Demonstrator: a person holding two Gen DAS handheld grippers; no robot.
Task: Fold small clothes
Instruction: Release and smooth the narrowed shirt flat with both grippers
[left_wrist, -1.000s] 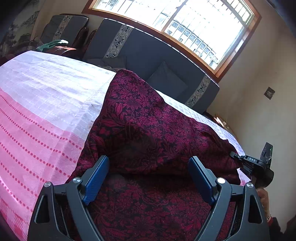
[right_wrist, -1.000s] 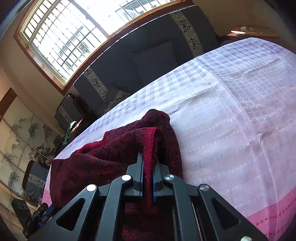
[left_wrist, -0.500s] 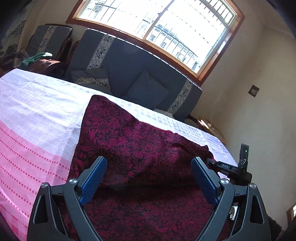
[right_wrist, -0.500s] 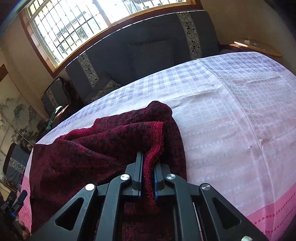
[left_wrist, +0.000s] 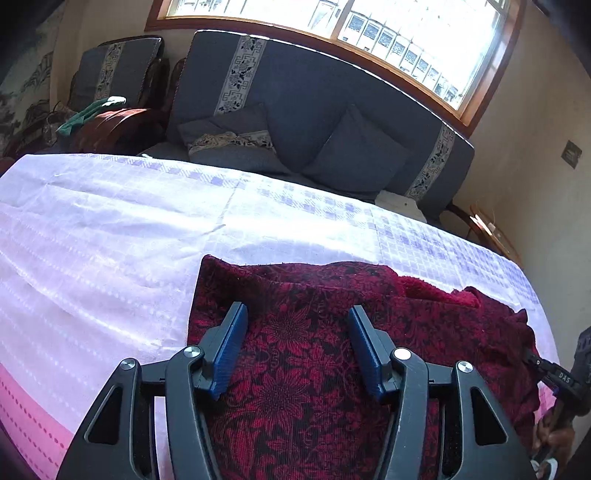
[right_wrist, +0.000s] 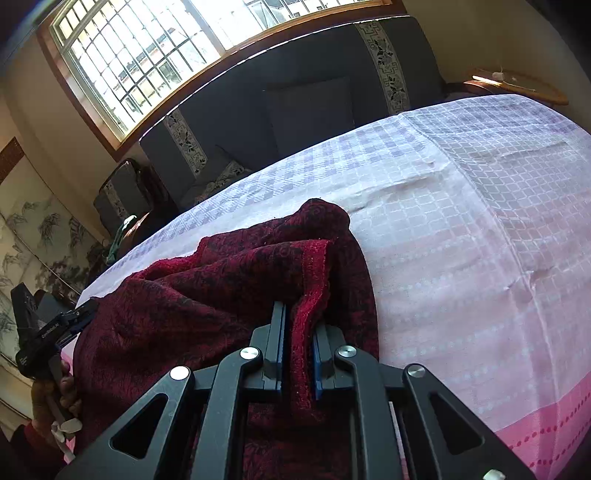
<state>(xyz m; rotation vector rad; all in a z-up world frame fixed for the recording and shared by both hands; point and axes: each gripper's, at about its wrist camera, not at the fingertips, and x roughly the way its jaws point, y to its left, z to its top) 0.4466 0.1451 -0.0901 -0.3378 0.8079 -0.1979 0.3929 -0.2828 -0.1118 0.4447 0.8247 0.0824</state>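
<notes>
Left gripper (left_wrist: 297, 347) fingers apart over the dark red floral garment (left_wrist: 332, 369), which lies on the pink-white tablecloth (left_wrist: 110, 240) below the sofa (left_wrist: 314, 103). Only the right wrist view shows the right gripper (right_wrist: 298, 354) fingers clamped on the garment's hem.

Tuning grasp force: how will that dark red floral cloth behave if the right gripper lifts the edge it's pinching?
Likely floppy: the dark red floral cloth bunches in soft folds beside the right gripper. Probably thick rather than slippery; the pinched hem looks plush. The rest would likely drag across the pink checked tablecloth rather than lift flat.
</notes>
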